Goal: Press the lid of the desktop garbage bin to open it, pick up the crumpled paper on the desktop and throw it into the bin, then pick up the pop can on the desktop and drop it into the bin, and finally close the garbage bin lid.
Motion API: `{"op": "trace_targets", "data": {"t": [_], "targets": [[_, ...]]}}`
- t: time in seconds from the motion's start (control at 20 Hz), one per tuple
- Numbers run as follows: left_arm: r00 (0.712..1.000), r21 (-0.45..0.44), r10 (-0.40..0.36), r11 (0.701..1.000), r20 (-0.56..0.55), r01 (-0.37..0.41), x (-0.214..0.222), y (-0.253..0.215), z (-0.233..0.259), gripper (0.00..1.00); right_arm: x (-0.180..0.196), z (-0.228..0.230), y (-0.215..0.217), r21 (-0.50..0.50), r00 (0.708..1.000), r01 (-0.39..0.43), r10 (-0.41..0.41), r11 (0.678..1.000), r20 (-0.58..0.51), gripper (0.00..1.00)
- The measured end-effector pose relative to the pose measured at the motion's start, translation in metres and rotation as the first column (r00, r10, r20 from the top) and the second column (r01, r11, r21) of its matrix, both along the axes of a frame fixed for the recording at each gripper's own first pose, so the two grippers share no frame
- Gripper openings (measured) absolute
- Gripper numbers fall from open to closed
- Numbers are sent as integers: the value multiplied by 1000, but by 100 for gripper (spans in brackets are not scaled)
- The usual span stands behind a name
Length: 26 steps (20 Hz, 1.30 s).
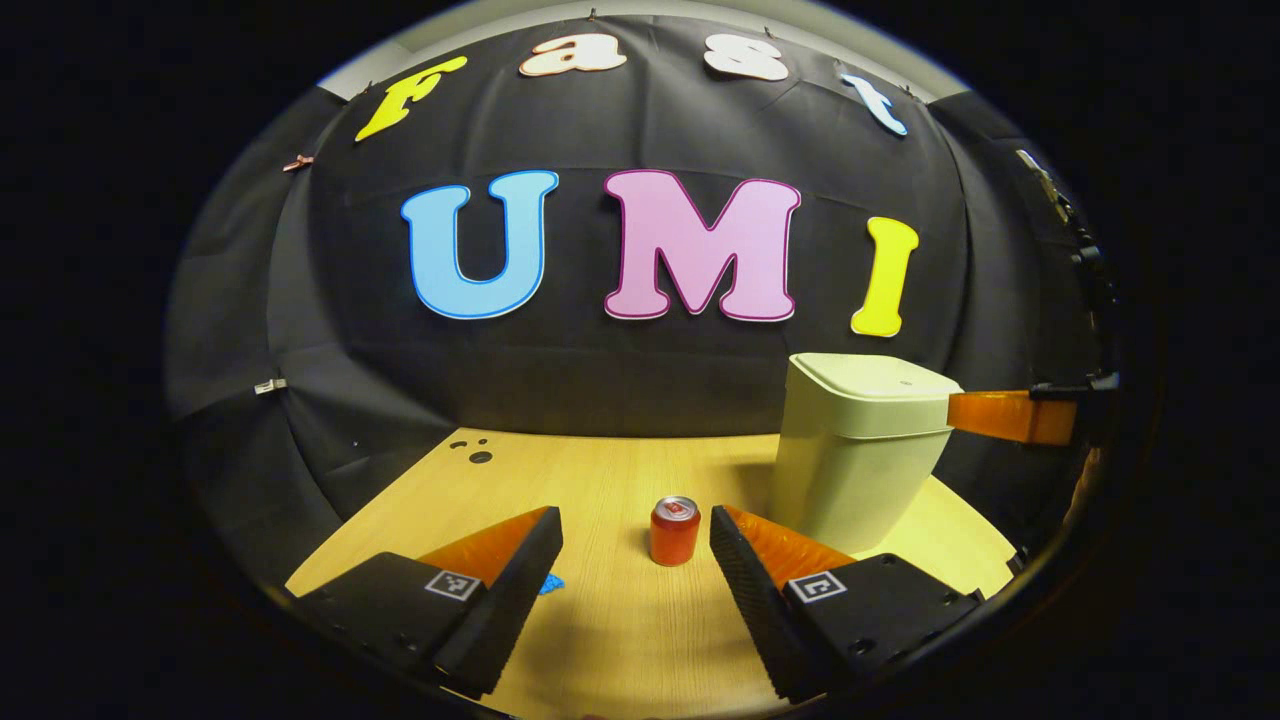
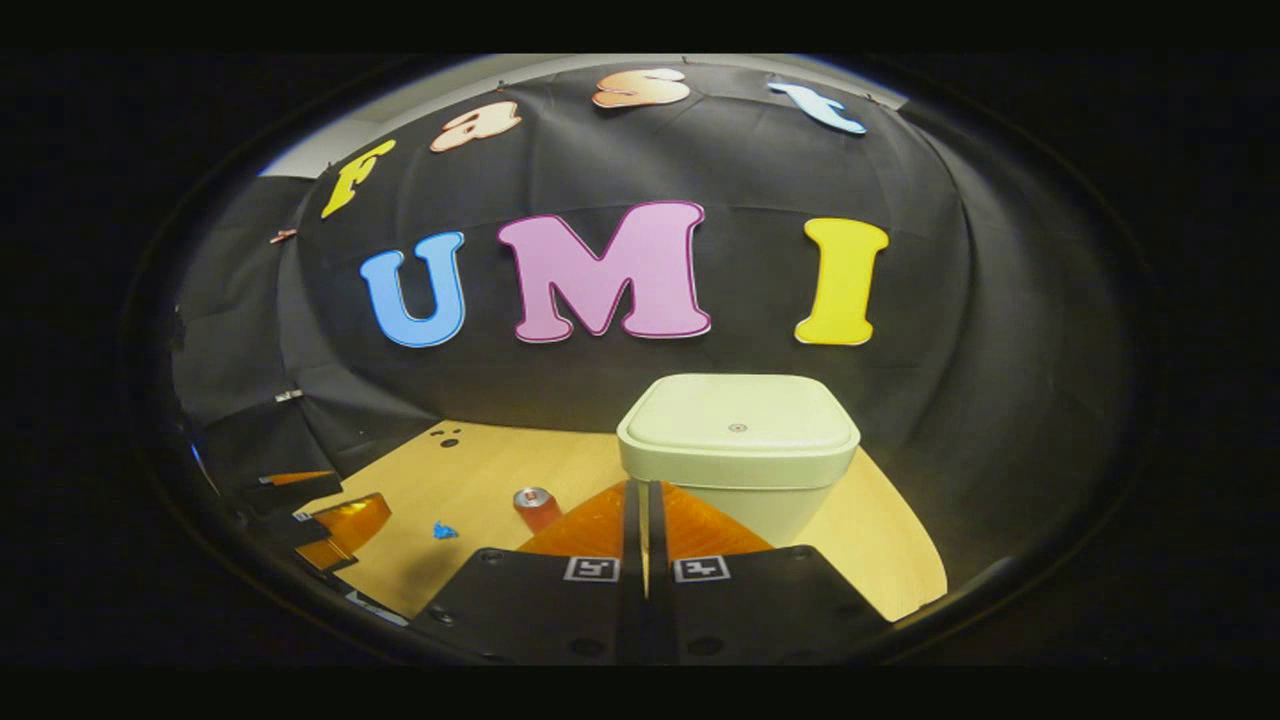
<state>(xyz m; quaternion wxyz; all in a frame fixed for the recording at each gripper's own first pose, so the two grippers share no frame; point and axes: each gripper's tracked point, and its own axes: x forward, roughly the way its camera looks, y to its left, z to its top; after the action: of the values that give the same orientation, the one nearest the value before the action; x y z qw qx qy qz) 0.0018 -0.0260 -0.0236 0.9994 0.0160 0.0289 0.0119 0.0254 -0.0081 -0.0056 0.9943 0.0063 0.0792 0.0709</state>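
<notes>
The pale desktop bin (image 1: 855, 470) stands on the wooden table at the right with its lid (image 1: 875, 380) down. A red pop can (image 1: 675, 531) stands upright in front of it. It is just beyond the tips of my left gripper (image 1: 635, 525), which is open and holds nothing. A small blue crumpled paper (image 1: 551, 583) peeks out from behind the left finger. My right gripper (image 2: 640, 490) is shut on nothing, its tips close to the bin (image 2: 740, 450) just under the lid's rim. From the left gripper view, the right gripper (image 1: 960, 412) reaches the bin's lid edge from the right.
The wooden table (image 1: 600, 480) ends at the black cloth wall behind. A few dark dots (image 1: 478, 455) mark its far left corner. In the right gripper view, the can (image 2: 535, 506), the blue paper (image 2: 445, 530) and the left gripper (image 2: 355, 492) lie to the left.
</notes>
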Motion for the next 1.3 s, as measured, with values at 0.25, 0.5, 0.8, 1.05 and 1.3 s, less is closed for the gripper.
{"op": "trace_targets", "data": {"t": [0.25, 0.5, 0.8, 1.05, 1.3], "targets": [[1000, -14, 21, 1000, -13, -21, 0, 1, -5, 96, 31, 20, -22, -14, 999, 33, -33, 999, 20, 5], [998, -16, 47, 999, -28, -48, 1, 5, -10, 96, 56, 28, -35, -13, 998, 51, -50, 999, 36, 0], [994, -17, 101, 995, -46, -102, 1, 15, -16, 96, 89, 17, -47, -25, 997, 74, -74, 997, 18, 5], [990, -17, 133, 991, -54, -134, 2, 19, -17, 96, 107, 5, -55, -42, 996, 87, -88, 995, -15, 0], [990, -7, 132, 991, -52, -133, 4, 18, -17, 96, 107, 2, -54, -54, 995, 93, -95, 994, -22, 0]]}}
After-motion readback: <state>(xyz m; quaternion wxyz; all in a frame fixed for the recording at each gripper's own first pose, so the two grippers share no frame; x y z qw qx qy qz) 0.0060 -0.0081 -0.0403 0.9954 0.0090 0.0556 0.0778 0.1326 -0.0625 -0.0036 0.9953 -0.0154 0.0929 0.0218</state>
